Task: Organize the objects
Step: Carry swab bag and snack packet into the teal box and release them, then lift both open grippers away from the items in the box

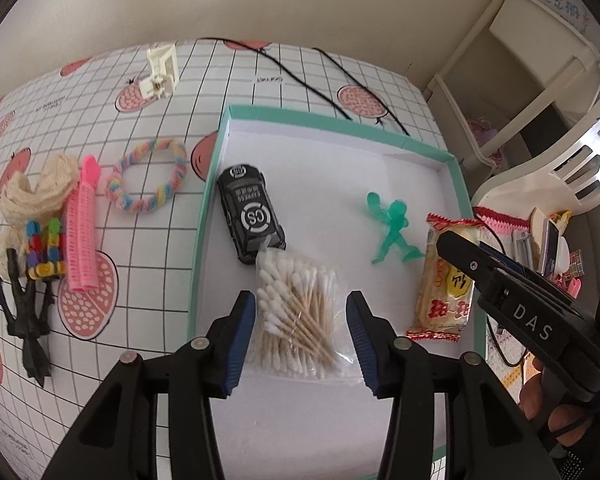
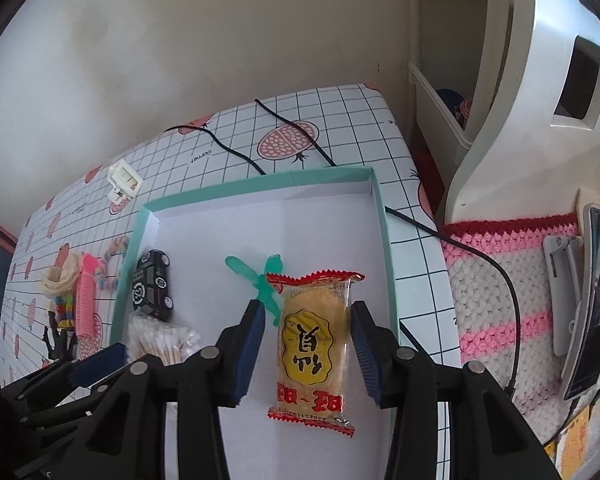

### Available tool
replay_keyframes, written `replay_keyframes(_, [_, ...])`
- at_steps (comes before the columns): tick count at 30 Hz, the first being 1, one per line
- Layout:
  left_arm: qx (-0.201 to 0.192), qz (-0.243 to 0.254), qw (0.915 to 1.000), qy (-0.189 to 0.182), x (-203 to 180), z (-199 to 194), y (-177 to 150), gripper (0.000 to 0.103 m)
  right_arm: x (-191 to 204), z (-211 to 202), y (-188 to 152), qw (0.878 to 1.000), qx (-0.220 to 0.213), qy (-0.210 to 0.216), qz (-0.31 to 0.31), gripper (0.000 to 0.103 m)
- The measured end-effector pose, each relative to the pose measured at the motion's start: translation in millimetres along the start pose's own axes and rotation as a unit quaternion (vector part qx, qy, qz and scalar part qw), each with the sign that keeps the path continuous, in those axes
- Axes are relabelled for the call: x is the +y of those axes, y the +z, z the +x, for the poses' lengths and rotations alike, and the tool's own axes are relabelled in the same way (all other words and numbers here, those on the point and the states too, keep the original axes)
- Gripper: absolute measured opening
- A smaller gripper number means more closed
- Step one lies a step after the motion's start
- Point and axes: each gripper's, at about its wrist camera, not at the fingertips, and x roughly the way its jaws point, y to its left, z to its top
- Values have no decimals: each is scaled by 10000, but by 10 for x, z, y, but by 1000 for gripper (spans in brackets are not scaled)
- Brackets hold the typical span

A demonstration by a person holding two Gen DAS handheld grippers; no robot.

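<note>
Snack packet (image 2: 315, 350) lies between right gripper (image 2: 308, 354) pads, untouched, in tray (image 2: 384, 220).

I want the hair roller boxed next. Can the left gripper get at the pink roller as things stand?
Probably yes. The left gripper is open over the bag of cotton swabs and holds nothing. The pink roller lies outside the box, its top bare, though a colourful block toy crowds one side.

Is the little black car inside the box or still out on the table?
Inside. The black car lies on the white floor of the box, next to the bag of cotton swabs.
</note>
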Motion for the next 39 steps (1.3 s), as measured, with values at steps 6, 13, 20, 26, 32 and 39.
replay_keyframes(6, [-409,67,9991,-54,-29,-311,81,48,77,-292,95,9996,-274,97,-44,48])
replay_keyframes(13, [-784,3,9969,43,41,-563,162,48,166,-498,151,9989,-424,151,-113,48])
replay_keyframes(20, [-938,-168,9952,223,205,-676,195,56,255,-490,134,9988,-387,175,-241,48])
replay_keyframes(26, [-1051,-277,9927,519,375,-720,217,69,288,-446,110,9986,-358,181,-351,65])
replay_keyframes(32, [-1191,-470,9891,720,522,-750,218,85,326,-413,96,9983,-354,179,-416,82])
replay_keyframes(39, [-1155,-566,9882,838,607,-714,212,89,335,-335,67,9986,-253,102,-446,90])
